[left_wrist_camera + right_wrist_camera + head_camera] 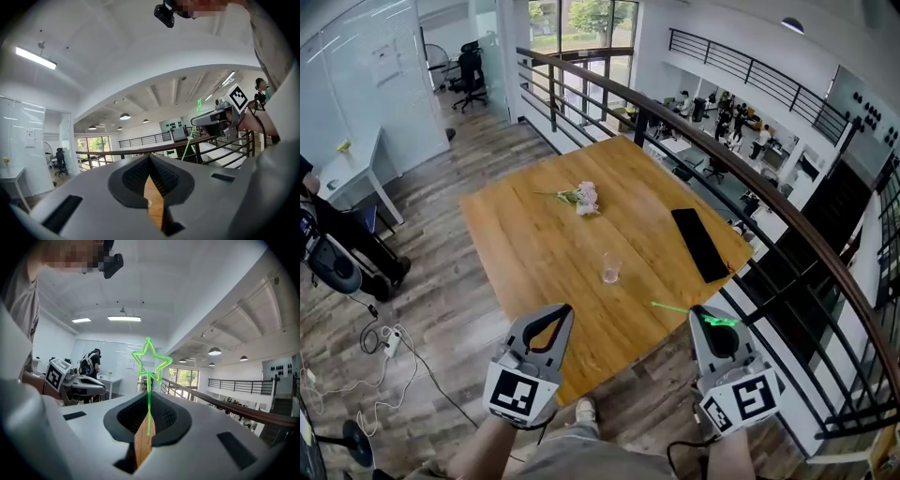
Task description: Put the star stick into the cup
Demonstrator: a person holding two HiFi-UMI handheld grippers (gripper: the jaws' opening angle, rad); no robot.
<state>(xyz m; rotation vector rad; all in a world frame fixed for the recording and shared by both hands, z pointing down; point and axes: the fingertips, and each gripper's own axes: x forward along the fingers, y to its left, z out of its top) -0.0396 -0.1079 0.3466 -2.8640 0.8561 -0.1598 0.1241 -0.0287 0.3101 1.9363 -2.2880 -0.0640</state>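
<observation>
Right claw [706, 317] clamped on thin green star-topped plastic stick [149, 401]. Stick lies level, bare end aimed at clear glass cup [610, 268] upright on wooden tabletop [534, 244]. Right claw sits right of cup, toward person. Left claw [562, 311] sits left of cup, jaws together, empty.

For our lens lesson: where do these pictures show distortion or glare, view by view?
Head view: the railing bows into a curve; table evenly lit. Left gripper view: fisheye circle, dark corners, bright ceiling lamp. Right gripper view: star stick sharp and vivid.

Green star stick [149, 399] pinched aloft — clear cup [610, 268] upright, empty.
</observation>
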